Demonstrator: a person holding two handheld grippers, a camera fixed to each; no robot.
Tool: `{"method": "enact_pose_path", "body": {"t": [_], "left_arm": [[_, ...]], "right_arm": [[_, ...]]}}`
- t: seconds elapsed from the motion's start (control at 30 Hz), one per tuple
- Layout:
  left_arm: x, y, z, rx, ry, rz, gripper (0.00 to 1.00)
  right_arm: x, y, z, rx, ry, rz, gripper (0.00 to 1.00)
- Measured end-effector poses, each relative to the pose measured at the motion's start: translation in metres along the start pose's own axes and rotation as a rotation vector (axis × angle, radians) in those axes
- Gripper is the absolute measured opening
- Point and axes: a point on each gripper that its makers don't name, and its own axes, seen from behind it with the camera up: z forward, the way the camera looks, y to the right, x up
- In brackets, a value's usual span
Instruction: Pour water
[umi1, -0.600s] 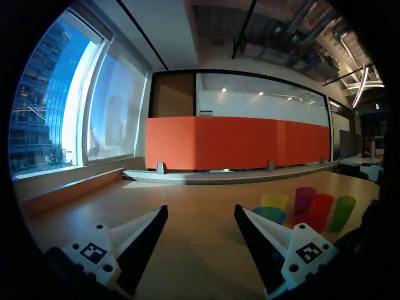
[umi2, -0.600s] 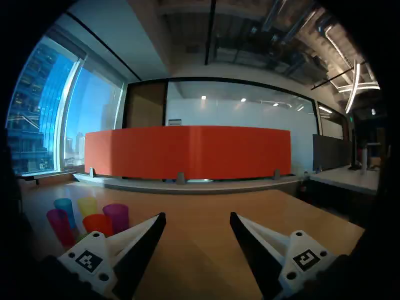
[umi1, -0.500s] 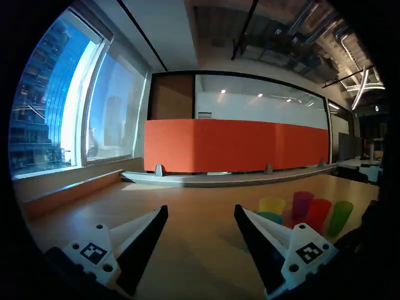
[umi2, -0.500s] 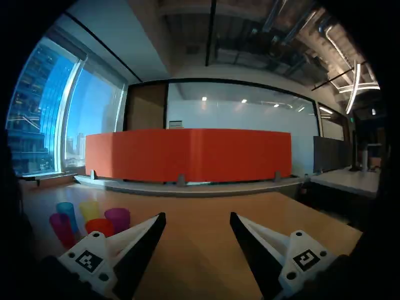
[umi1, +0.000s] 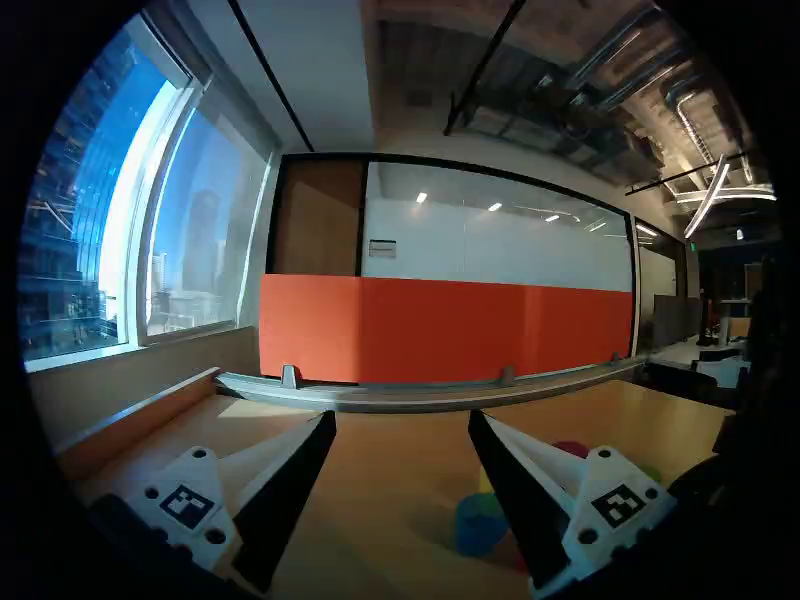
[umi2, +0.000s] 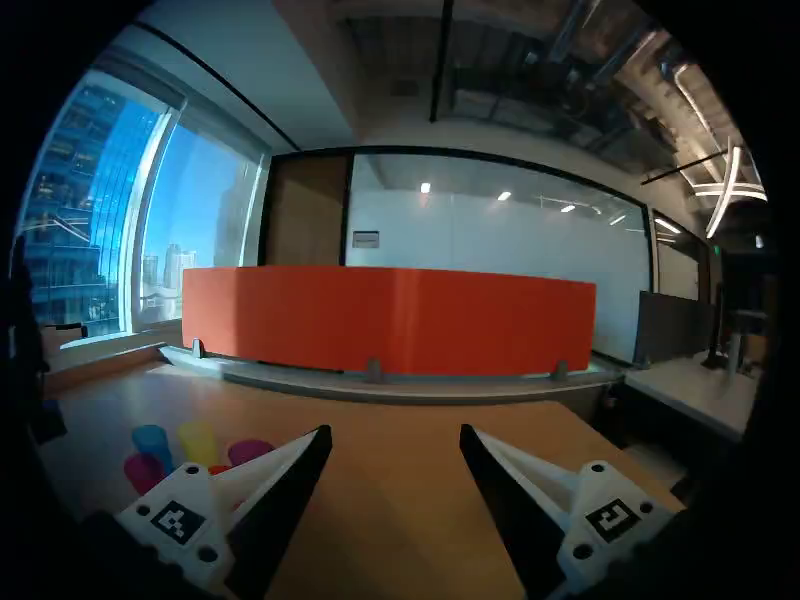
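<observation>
Both sets of jaws are spread wide with nothing between them, so the left gripper (umi1: 400, 415) and the right gripper (umi2: 395, 430) are just hanging over the wooden table (umi1: 400, 520) with empty fingers. The cups are what matter here, and they all stand upright on the tabletop in one tight little bunch. In the left gripper view a blue cup (umi1: 478, 522) sits low down, right against the inner edge of that gripper's right-hand finger and partly hidden by it, and the rim of a purple cup (umi1: 572, 449) pokes up just past the same finger. In the right gripper view the bunch is off to the lower left, beside and partly behind the left-hand finger: a pink cup (umi2: 143, 471) is nearest, with the blue one, a yellow cup (umi2: 198, 440) and the purple one just behind it. Can't tell if any of them has water in it. Further back, an orange divider panel (umi2: 390, 320) runs along the table's far edge, with a glass wall (umi2: 500, 240) behind it and big windows (umi1: 100, 250) showing high-rises outside.
</observation>
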Motion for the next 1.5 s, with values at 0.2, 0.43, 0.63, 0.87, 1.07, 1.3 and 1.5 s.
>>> {"method": "enact_pose_path", "body": {"t": [0.2, 0.43, 0.63, 0.87, 1.07, 1.3, 1.5], "left_arm": [[0.032, 0.008, 0.005, -0.053, -0.012, 0.014, 0.99], [0.070, 0.019, 0.008, -0.118, -0.009, 0.037, 0.99], [0.082, 0.027, 0.008, -0.178, -0.013, 0.048, 0.99], [0.079, 0.042, 0.008, -0.271, -0.042, 0.062, 0.99], [0.081, 0.057, 0.005, -0.355, -0.057, 0.068, 0.99], [0.086, 0.071, 0.005, -0.447, -0.061, 0.076, 0.99], [0.079, 0.076, 0.004, -0.498, -0.087, 0.087, 0.99]], "right_arm": [[0.035, -0.008, -0.002, 0.042, -0.005, 0.031, 0.99], [0.073, -0.012, -0.004, 0.082, -0.010, 0.045, 0.99], [0.080, -0.020, -0.006, 0.127, -0.019, 0.043, 0.99], [0.081, -0.046, -0.012, 0.264, -0.033, 0.050, 0.99], [0.098, -0.072, -0.023, 0.404, 0.002, 0.021, 0.99], [0.110, -0.098, -0.034, 0.526, 0.014, -0.012, 0.99], [0.106, -0.107, -0.035, 0.572, -0.002, -0.040, 0.99]]}}
